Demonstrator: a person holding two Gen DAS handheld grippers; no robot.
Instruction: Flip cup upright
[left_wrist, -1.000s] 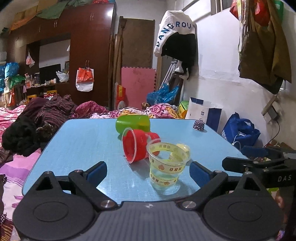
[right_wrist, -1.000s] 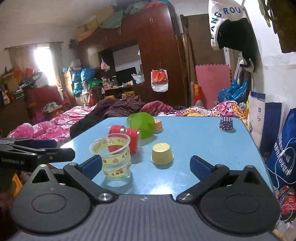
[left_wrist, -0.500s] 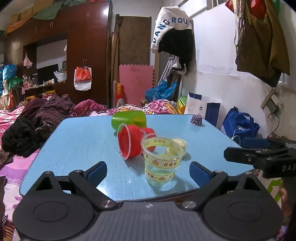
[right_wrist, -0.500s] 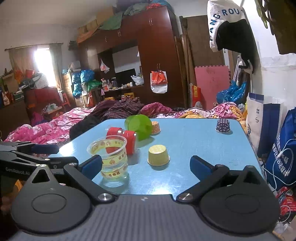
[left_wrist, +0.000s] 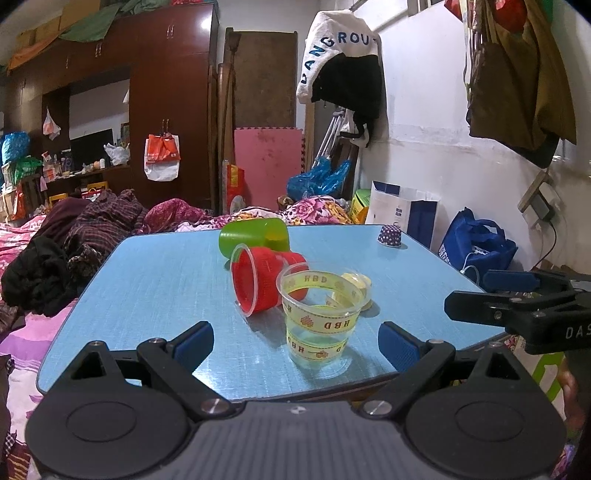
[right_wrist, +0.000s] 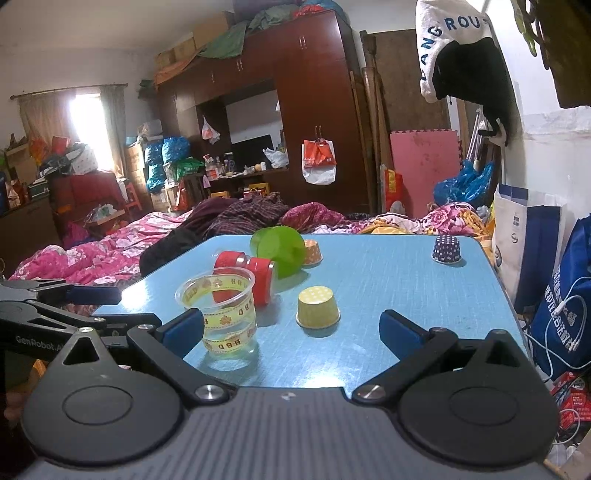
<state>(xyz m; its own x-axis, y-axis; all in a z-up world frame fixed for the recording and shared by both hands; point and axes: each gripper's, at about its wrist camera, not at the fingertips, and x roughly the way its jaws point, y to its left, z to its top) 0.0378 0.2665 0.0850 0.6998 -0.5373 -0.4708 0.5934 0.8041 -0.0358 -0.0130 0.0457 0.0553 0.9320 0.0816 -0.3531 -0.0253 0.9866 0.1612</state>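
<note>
**Item: clear cup** (left_wrist: 320, 314). It stands on the table (left_wrist: 155, 280) near the near edge, at 12 o'clock from the left tool (left_wrist: 295, 339) and at 11 o'clock from the right tool (right_wrist: 291, 328).

**Change:** over the last second both tools have drawn back a little, so the table's near edge now shows beneath them. The cup has stayed put and nothing touches it. Judgement: this cup's flip looks complete and the tools are retreating.

**Orientation:** mouth up, base flat on the table, long axis vertical. The printed band is level, with no lean seen.

**Tools:** both have their jaws wide apart and hold nothing.

**Neighbours:**
- Red cup (left_wrist: 258, 282): on its side at 11 o'clock from the clear cup, just behind it, mouth facing the left tool. Contact cannot be told.
- Green cup (left_wrist: 253, 236): on its side beyond the red cup.
- Yellow cup (right_wrist: 317, 308): inverted, at 3 o'clock from the clear cup in the right view.
- Dotted cup (right_wrist: 447, 249): inverted, at the far right corner.

Judgement: the toppled ones may be further candidates.
</note>
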